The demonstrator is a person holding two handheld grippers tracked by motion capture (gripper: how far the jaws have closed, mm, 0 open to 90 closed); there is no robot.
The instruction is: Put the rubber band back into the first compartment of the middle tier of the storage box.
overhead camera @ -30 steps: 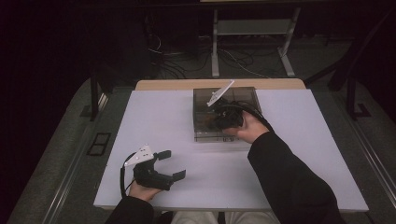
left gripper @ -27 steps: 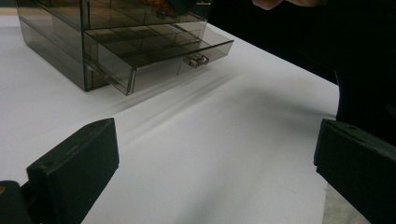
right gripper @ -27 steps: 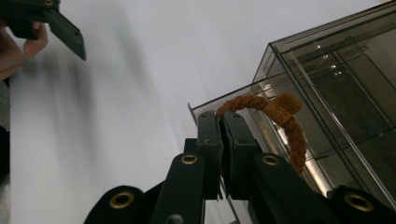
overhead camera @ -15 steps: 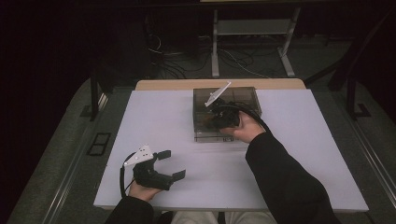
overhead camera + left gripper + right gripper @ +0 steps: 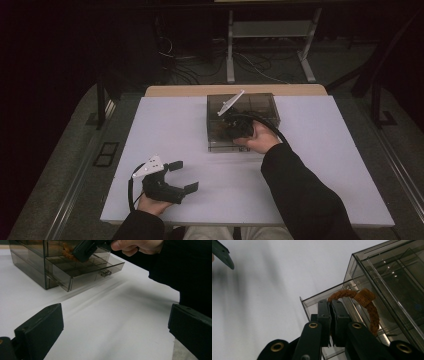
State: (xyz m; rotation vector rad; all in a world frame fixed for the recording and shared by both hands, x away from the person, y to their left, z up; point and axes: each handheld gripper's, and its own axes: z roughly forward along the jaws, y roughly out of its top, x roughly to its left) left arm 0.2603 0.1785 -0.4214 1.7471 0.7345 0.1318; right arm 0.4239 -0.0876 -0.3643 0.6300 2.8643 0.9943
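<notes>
my right tongs (image 5: 331, 315) are closed tight on one end of a braided orange cord loop (image 5: 372, 312) with a tan tag. the loop arches up from the pinch point and hangs to the right of the jaws, over the pulled-out lower drawer (image 5: 82, 270) of a smoky clear drawer box (image 5: 242, 120). in the high view the right tongs (image 5: 235, 127) sit over that box. my left tongs (image 5: 181, 176) rest low on the white desk (image 5: 320, 165), well apart from the box, jaws spread wide and holding nothing; the drawer lies ahead of them
</notes>
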